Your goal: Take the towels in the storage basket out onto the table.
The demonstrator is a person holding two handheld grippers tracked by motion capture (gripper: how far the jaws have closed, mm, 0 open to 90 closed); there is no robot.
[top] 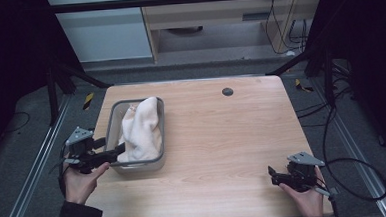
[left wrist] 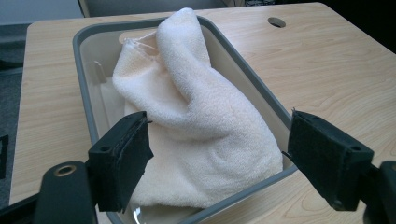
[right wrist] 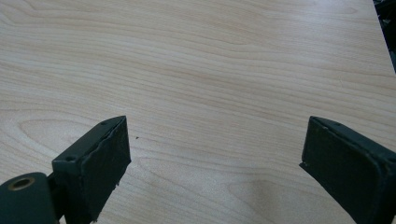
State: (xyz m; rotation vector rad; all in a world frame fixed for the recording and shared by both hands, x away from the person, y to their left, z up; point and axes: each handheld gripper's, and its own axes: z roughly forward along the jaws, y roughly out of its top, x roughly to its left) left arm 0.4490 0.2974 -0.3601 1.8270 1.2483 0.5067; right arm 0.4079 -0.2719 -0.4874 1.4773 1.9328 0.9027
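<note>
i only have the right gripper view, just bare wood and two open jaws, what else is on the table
Observer: A grey-rimmed bin sits on the table's left part with a white towel heaped in it.
Operator: where's the left gripper
Observer: The left gripper is at the bin's near end, jaws open, spread either side of the towel without touching it.
Operator: does the towel stay inside the bin
Observer: Mostly; in the high view its far end rises above the far rim.
Operator: where am i relative to all that
Observer: The right gripper is at the near right corner of the table, well apart from the bin.
</note>
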